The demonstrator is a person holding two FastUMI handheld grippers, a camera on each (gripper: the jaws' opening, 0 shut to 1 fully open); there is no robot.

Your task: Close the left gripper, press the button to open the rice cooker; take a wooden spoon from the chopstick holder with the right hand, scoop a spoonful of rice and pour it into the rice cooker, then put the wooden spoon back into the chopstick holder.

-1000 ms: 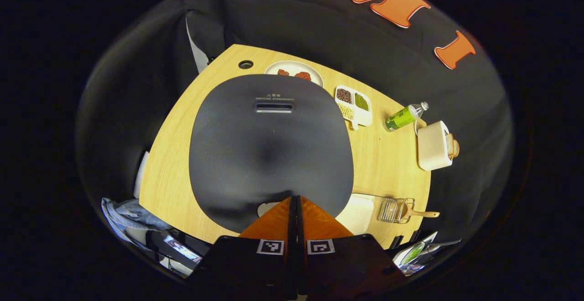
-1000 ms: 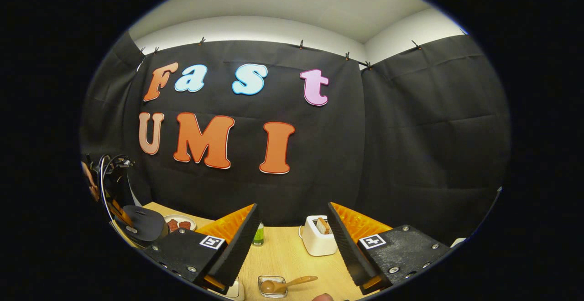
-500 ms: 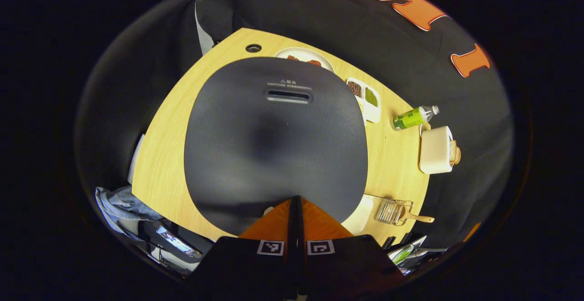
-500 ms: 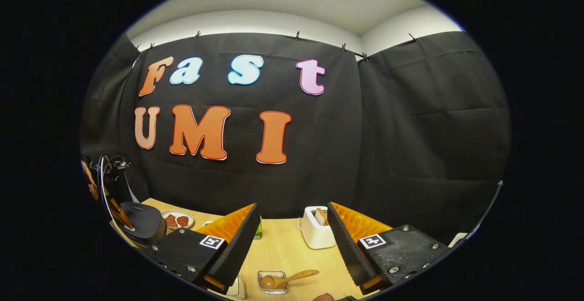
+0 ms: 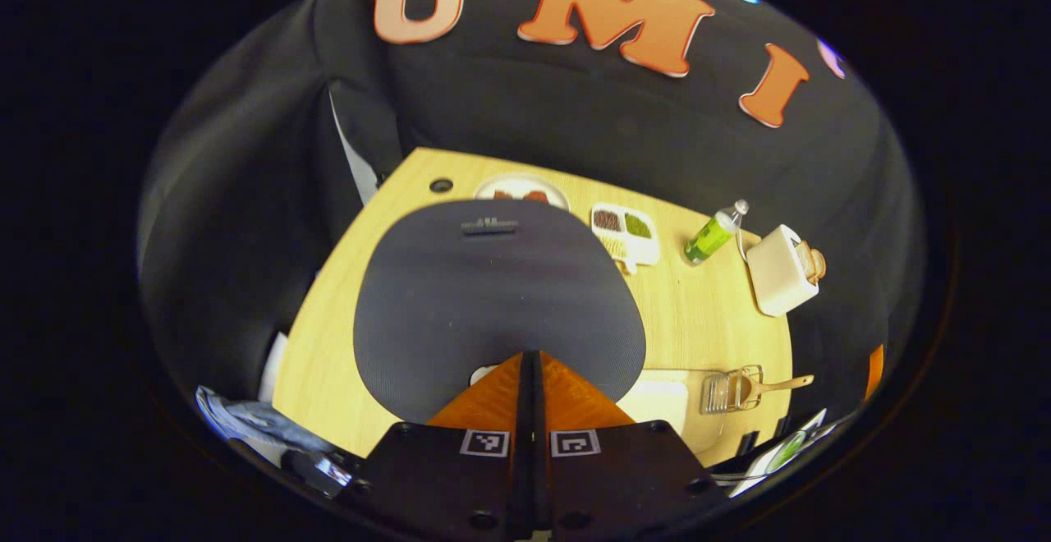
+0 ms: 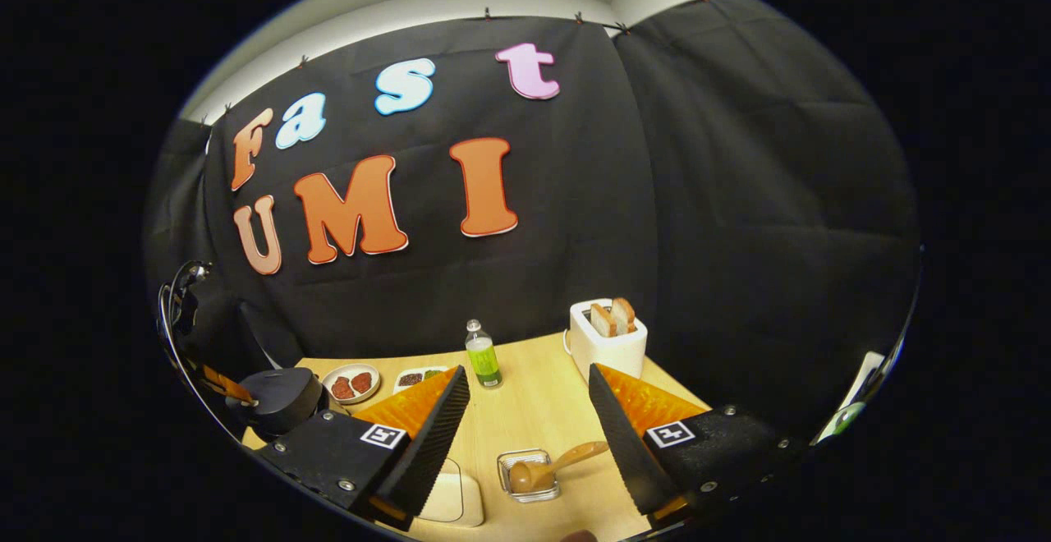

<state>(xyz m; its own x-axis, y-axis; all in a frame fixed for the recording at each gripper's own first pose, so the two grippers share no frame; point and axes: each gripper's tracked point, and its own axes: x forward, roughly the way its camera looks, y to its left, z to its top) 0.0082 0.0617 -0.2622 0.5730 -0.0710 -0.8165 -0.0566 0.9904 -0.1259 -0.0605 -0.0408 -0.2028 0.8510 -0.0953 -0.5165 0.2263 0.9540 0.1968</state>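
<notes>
A light wooden table (image 5: 698, 320) is seen from above in the left gripper view, backed by black cloth hung as the booth's wall; a small round hole (image 5: 441, 185) is cut near its far left corner. At the left, the dark ribbed lid of the rice cooker (image 5: 493, 296) is shut, and the left gripper (image 5: 531, 359) is held over its near edge with its fingers pressed together, nothing between them. Behind the lid a plate of reddish pieces (image 5: 522, 190) is set; beside it stands a divided dish of beans (image 5: 626, 231); further right a green bottle (image 5: 711, 235) is found, then a white toaster (image 5: 780, 270) with bread in it. Near the front right, the wooden spoon (image 5: 772, 385) is lodged in the clear chopstick holder (image 5: 727, 392), just beside a white container (image 5: 657, 398).

In the right gripper view, pale upper walls and ceiling are seen above the cloth; the right gripper (image 6: 527, 390) is held spread wide and empty above the table, with the spoon and holder between its fingers farther down.
</notes>
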